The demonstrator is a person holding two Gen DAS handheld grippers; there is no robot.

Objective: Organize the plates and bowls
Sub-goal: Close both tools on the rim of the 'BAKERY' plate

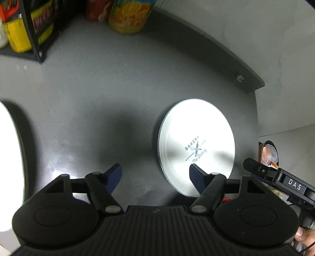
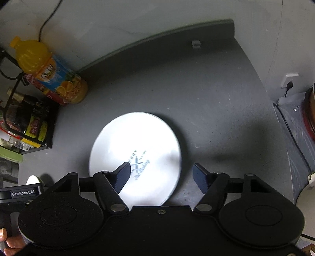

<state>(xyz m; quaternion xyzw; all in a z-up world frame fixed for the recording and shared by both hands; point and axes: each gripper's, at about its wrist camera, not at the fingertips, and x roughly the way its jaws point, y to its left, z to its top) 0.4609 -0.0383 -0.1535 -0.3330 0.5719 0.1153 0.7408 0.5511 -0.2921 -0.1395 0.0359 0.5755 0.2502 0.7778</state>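
A white round plate [image 1: 196, 145] with a "BAKERY" print lies flat on the dark grey counter [image 1: 98, 98]. It also shows in the right wrist view [image 2: 135, 153]. My left gripper [image 1: 155, 175] is open and empty above the counter, its right finger over the plate's near left edge. My right gripper [image 2: 161, 175] is open and empty, hovering over the plate's near right edge. It also shows at the right of the left wrist view [image 1: 275, 177], where its jaws are hidden. A second white dish [image 1: 7, 167] sits at the far left, mostly cut off.
An orange juice bottle [image 2: 55, 74] and a red can [image 1: 98, 9] stand at the back by the wall. A black rack [image 2: 29, 122] with bottles and packets stands at the left. The counter's right edge [image 1: 256, 118] drops off. A wall socket [image 2: 288, 80] and cable are at the right.
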